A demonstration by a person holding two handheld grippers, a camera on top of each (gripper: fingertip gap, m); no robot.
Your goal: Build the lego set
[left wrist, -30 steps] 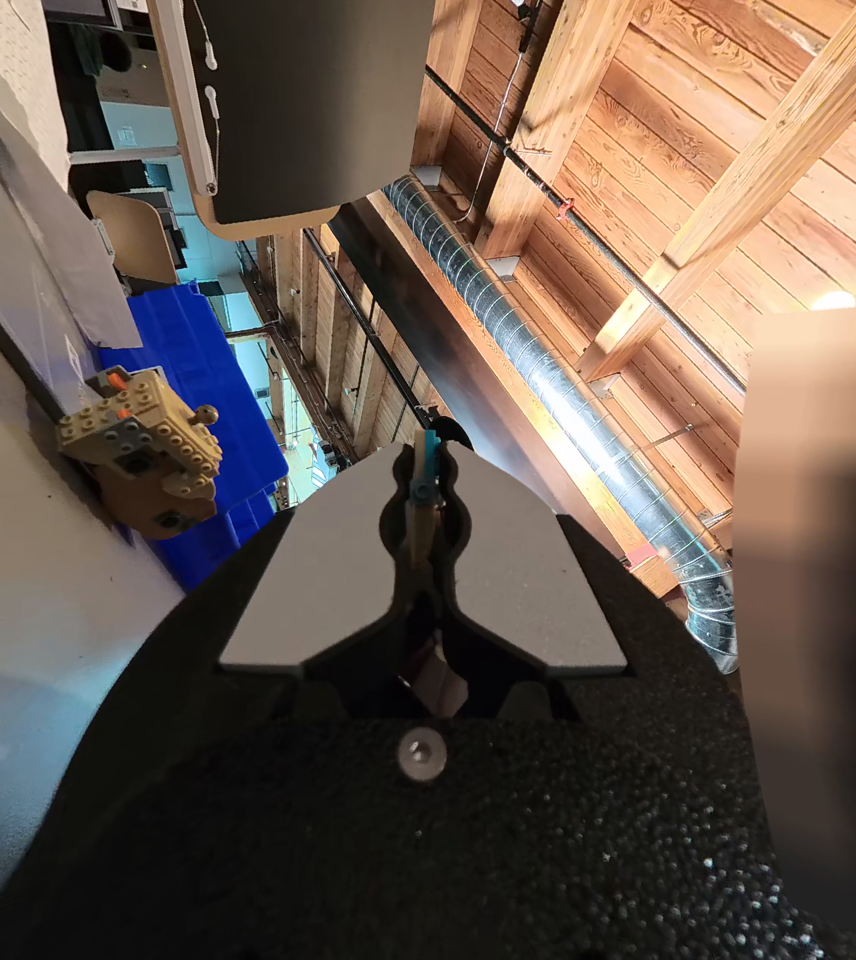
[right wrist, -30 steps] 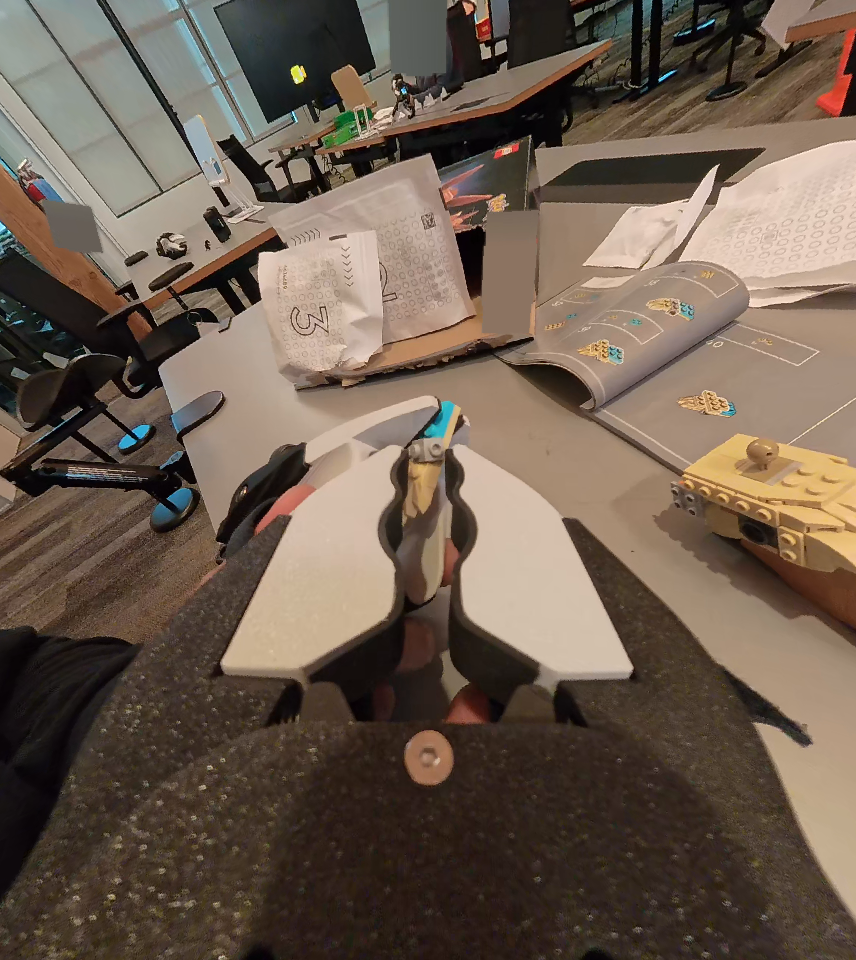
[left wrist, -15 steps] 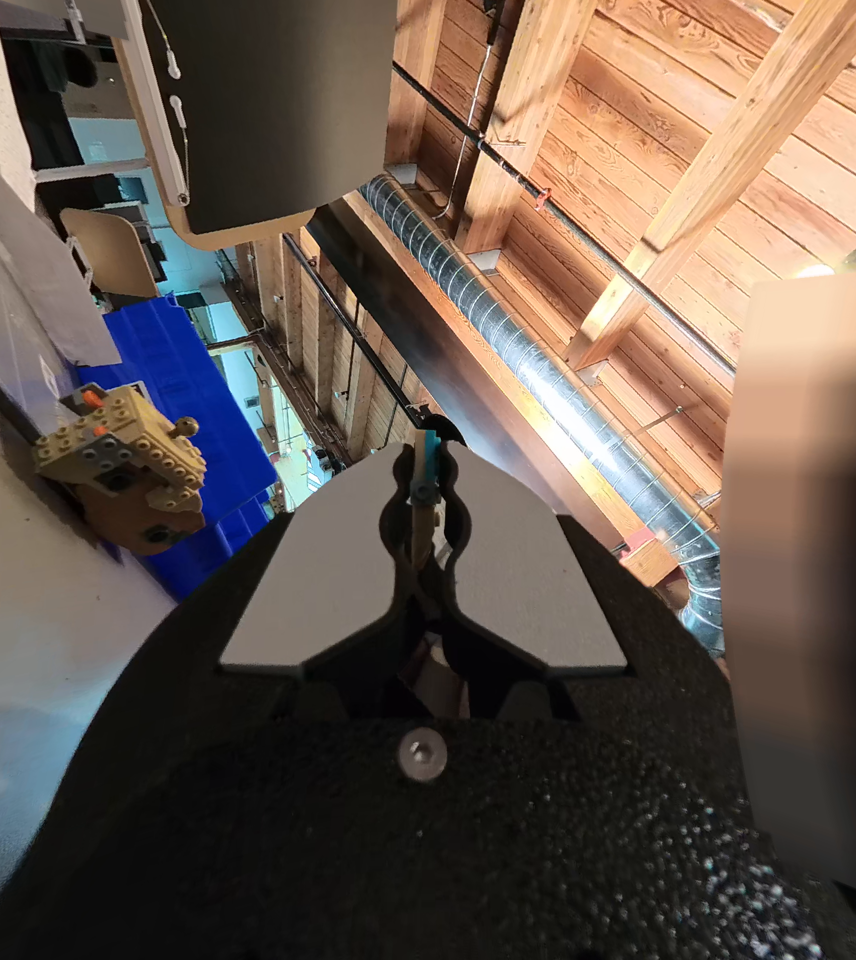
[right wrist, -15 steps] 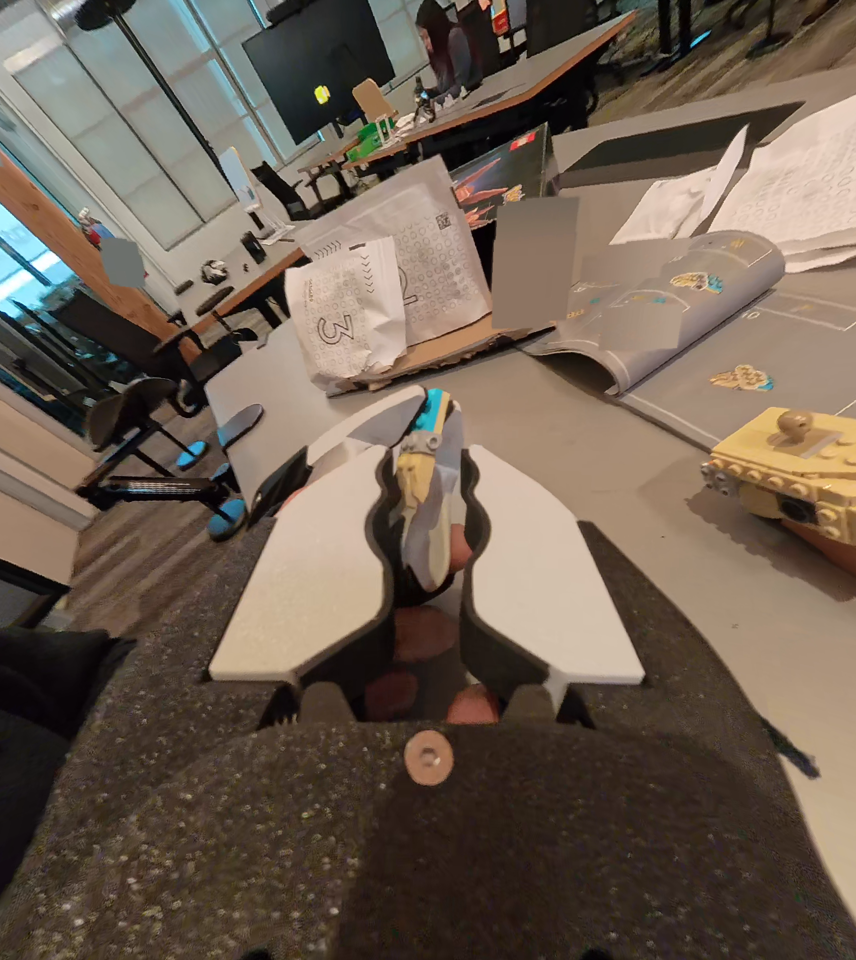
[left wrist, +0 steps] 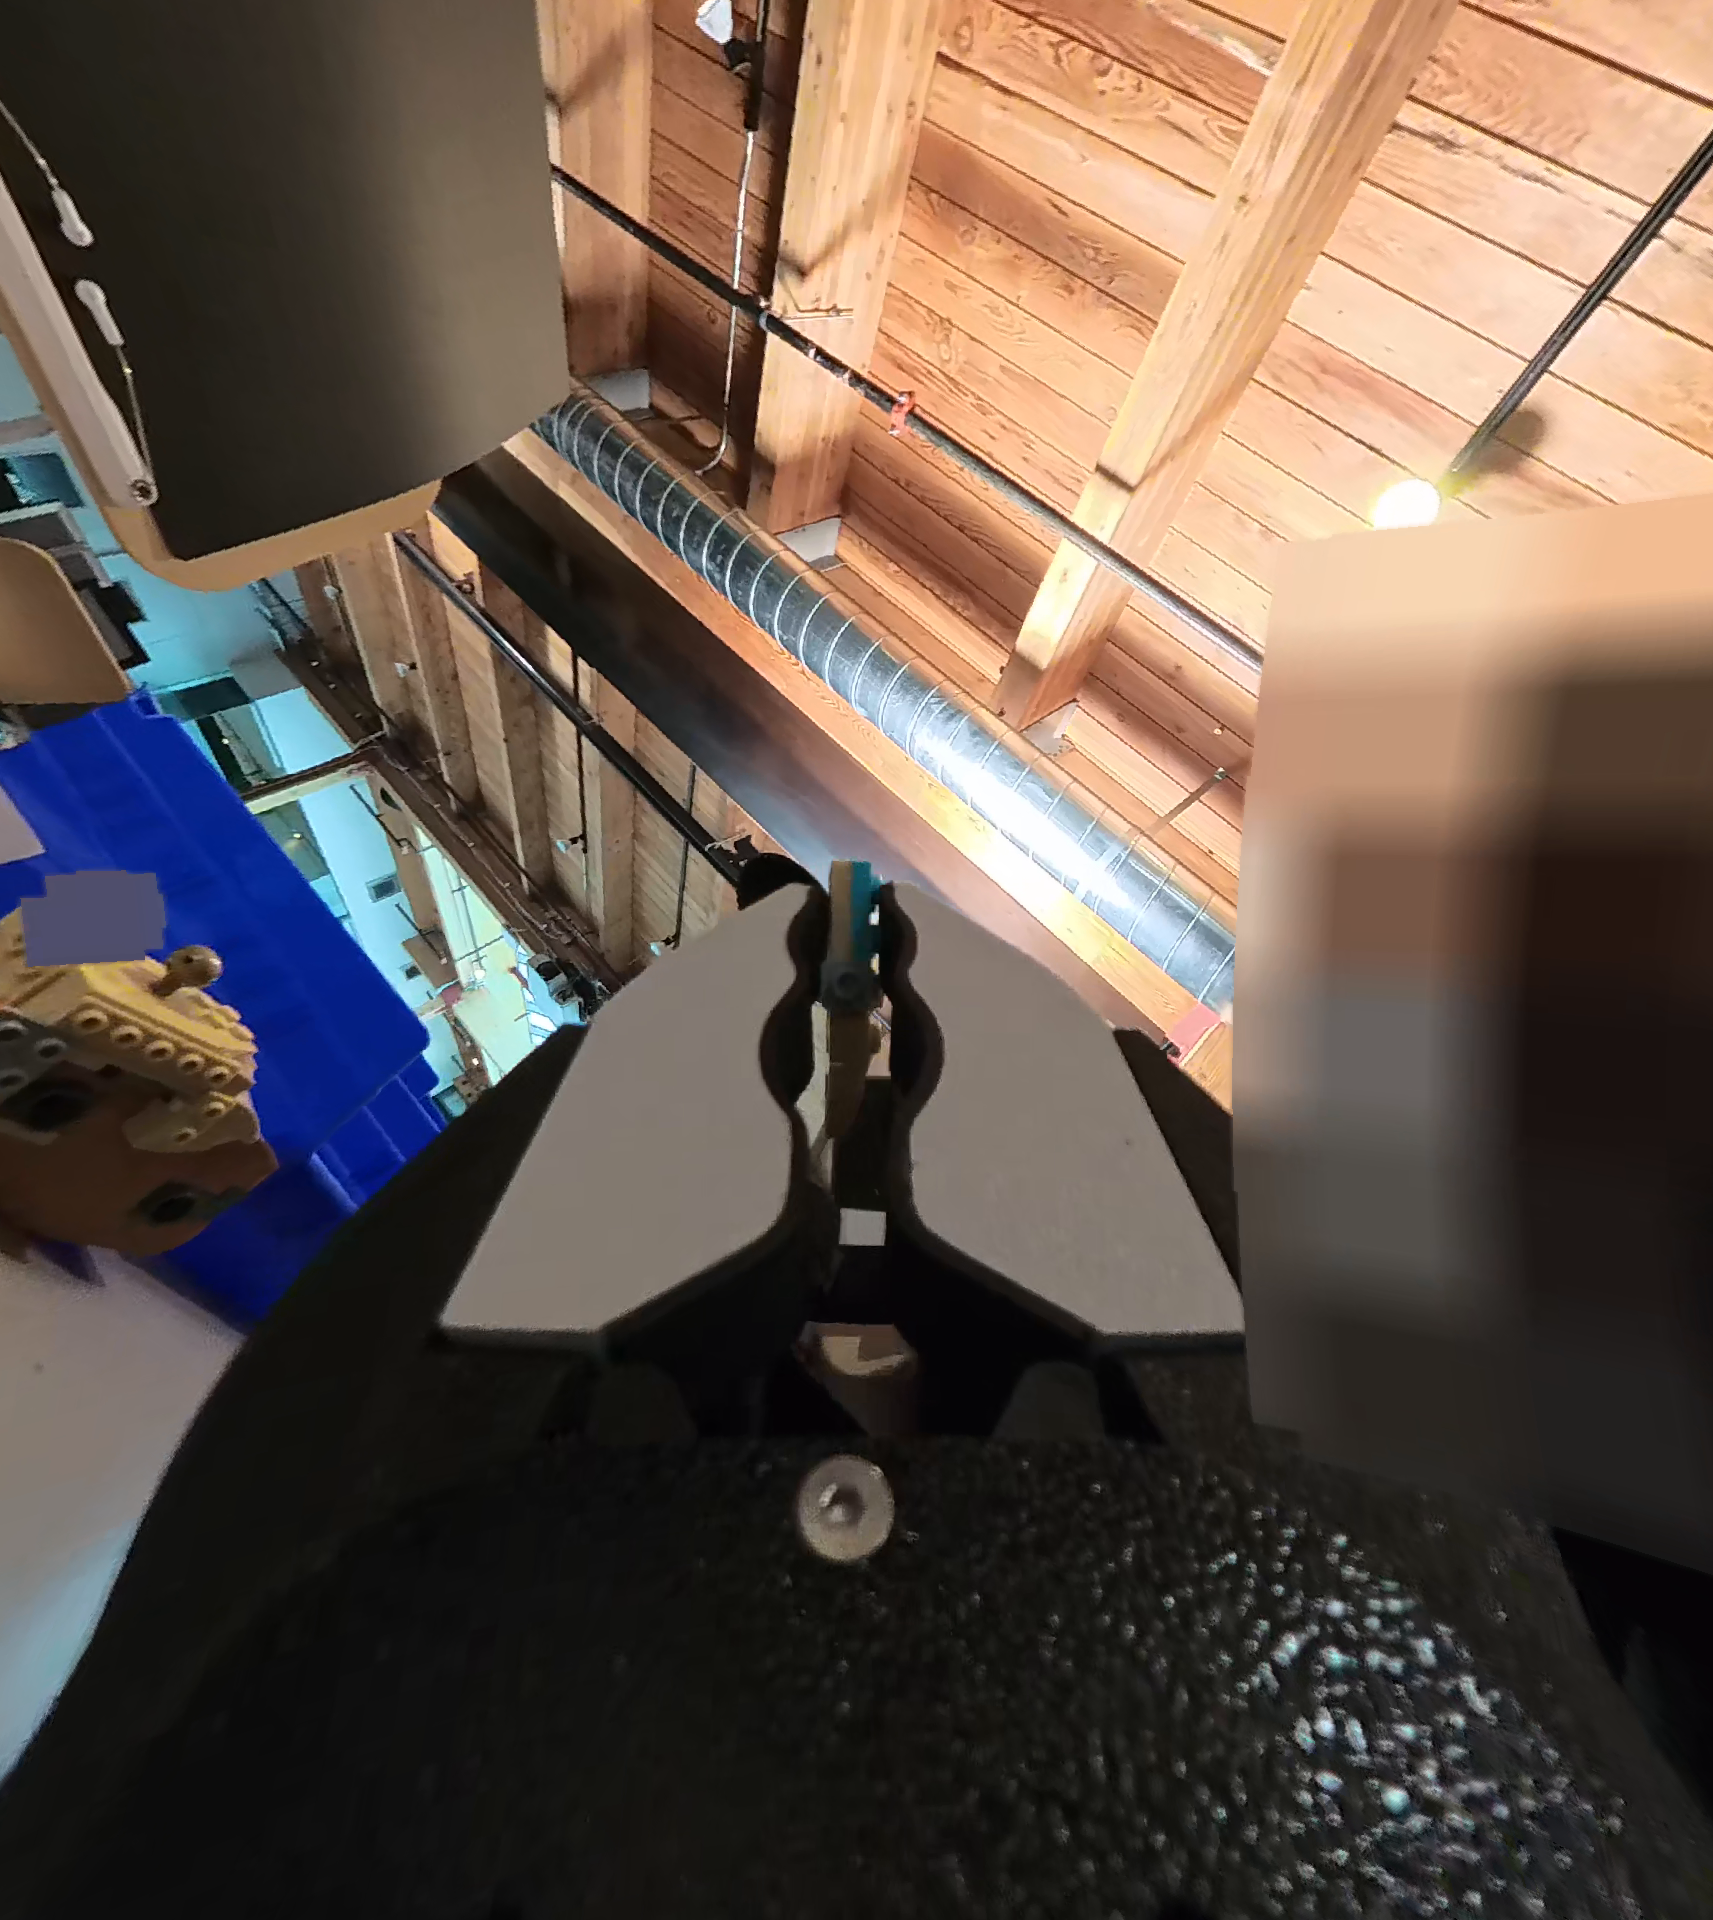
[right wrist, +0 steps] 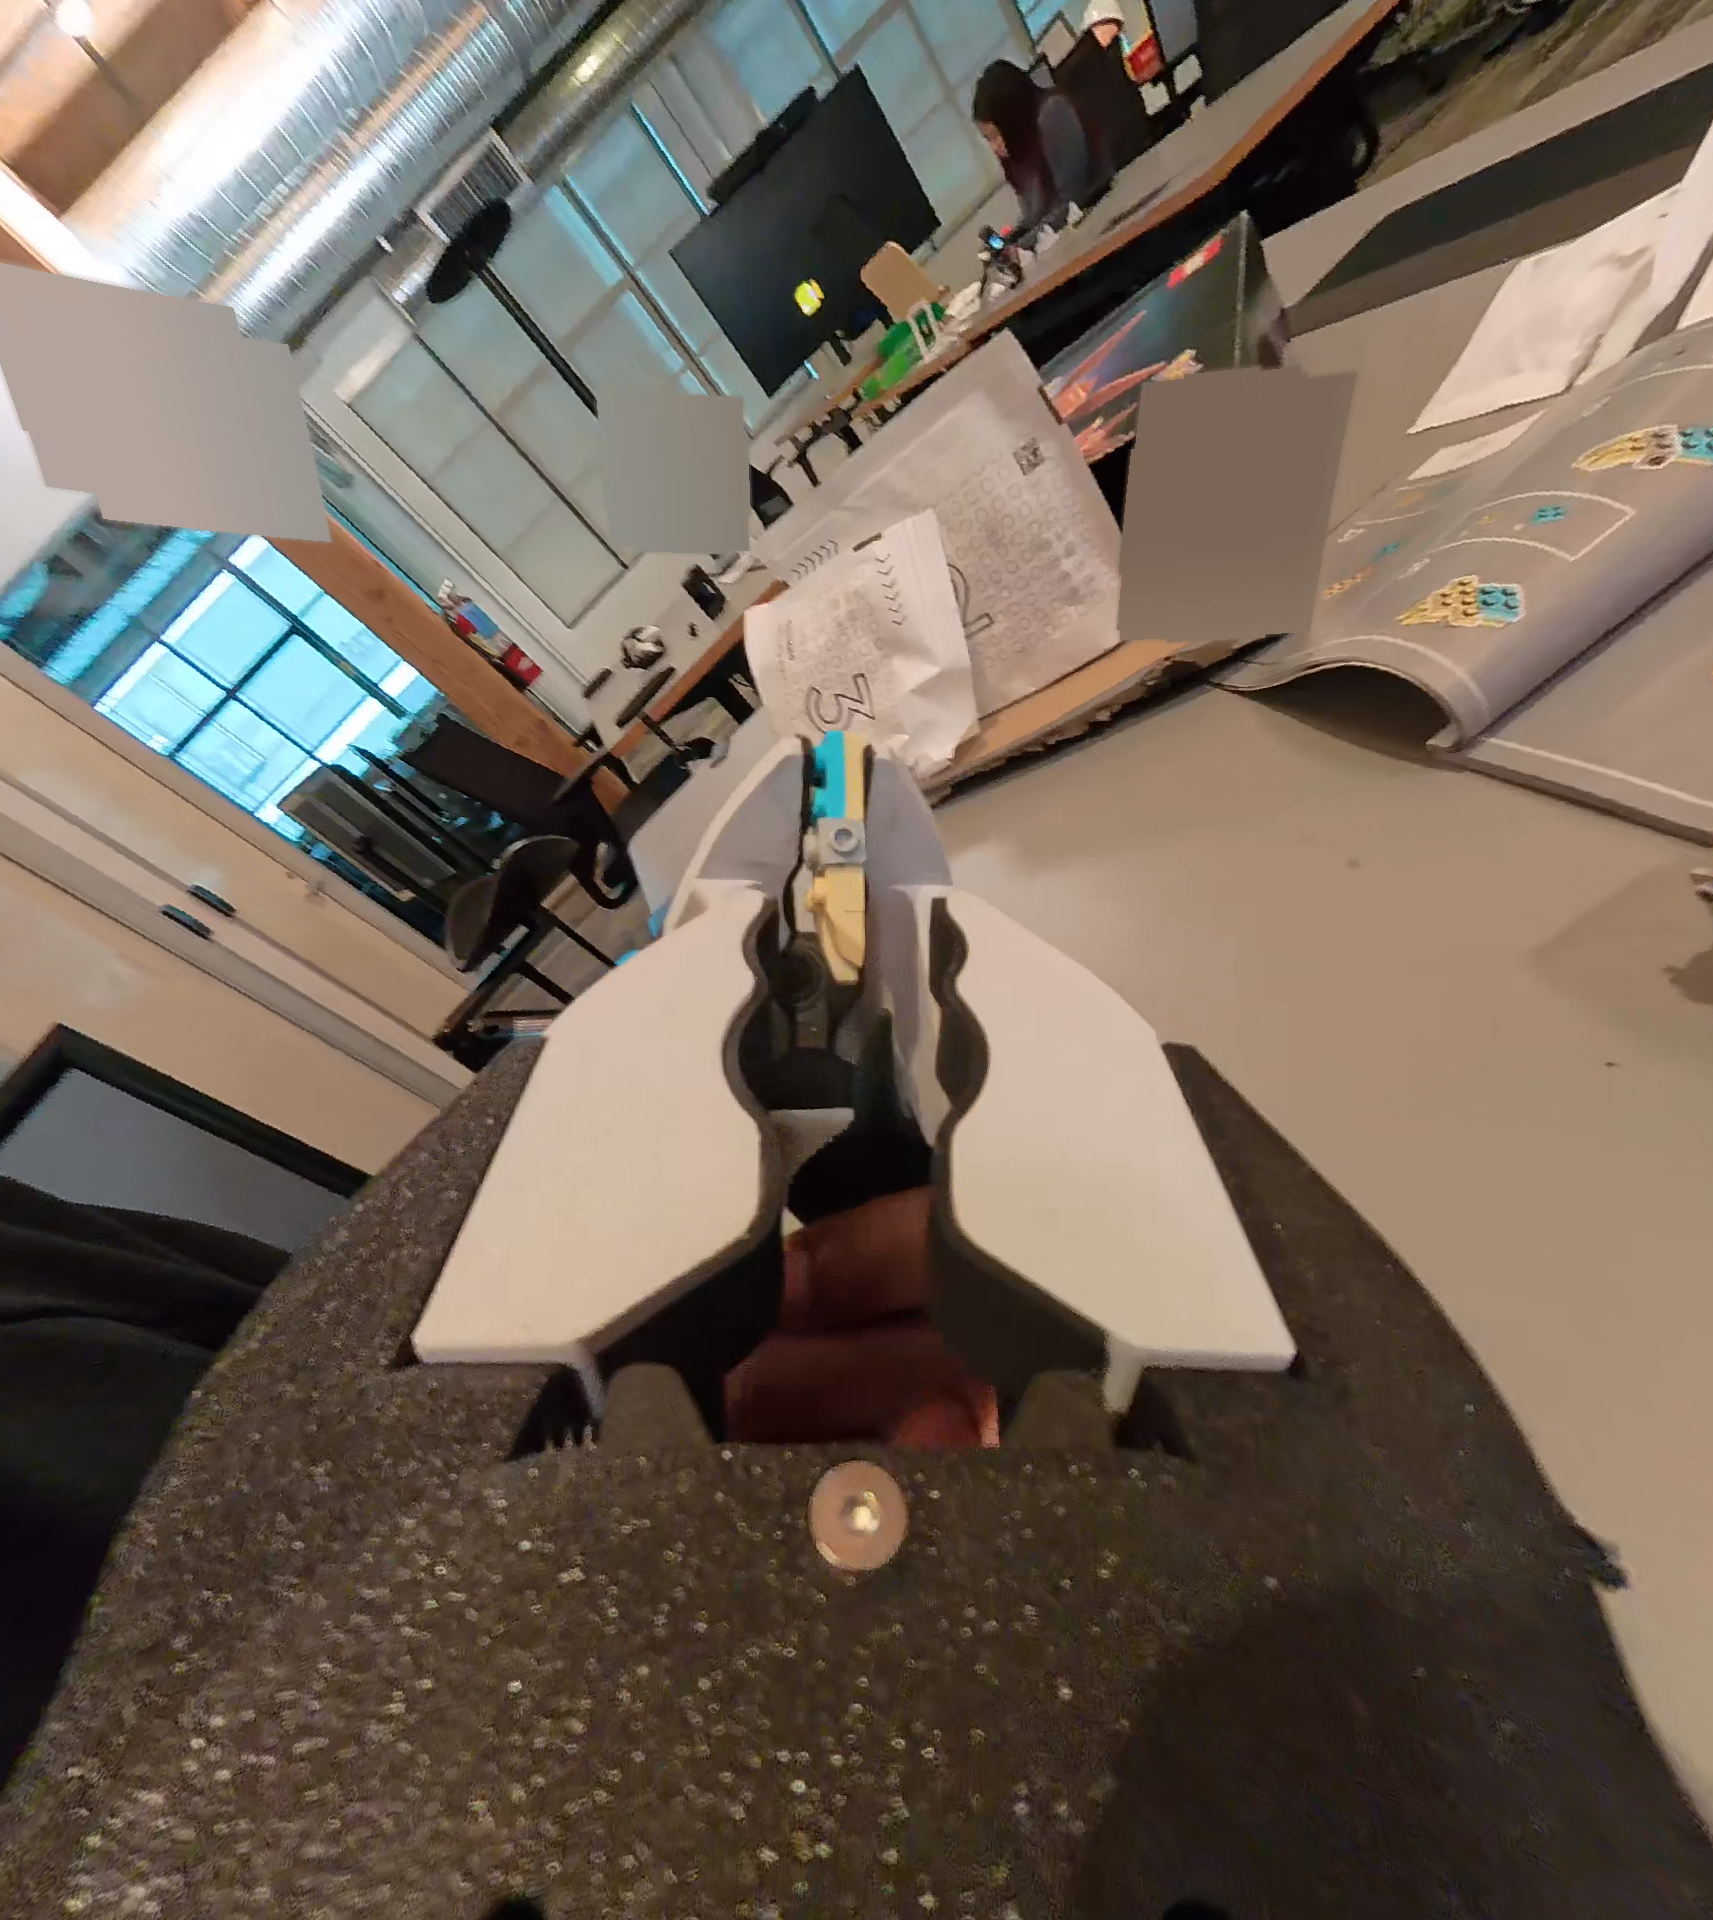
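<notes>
Tan, grey and turquoise plates make up the small sub-assembly (left wrist: 847, 997), a thin stack pinched edge-on by the left gripper (left wrist: 850, 940), whose fingers press together on it. In the right wrist view the same piece (right wrist: 836, 847) stands beyond the right gripper (right wrist: 847, 935); those fingers sit a little apart around its lower end, and whether they actually touch it I cannot tell, since the other tool's grey fingers crowd the gap. It is probably held up off the grey table (right wrist: 1351, 987) so both tools can work on it in the air, one steadying and one adjusting. Its long axis runs along the left fingers, turquoise end pointing away from that hand, up toward the wooden ceiling (left wrist: 1247, 312). The larger tan model (left wrist: 73, 1070) rests on the table, well apart to the right of the grippers, near the open instruction booklet (right wrist: 1558, 582) and the numbered paper bags (right wrist: 873, 644)
</notes>
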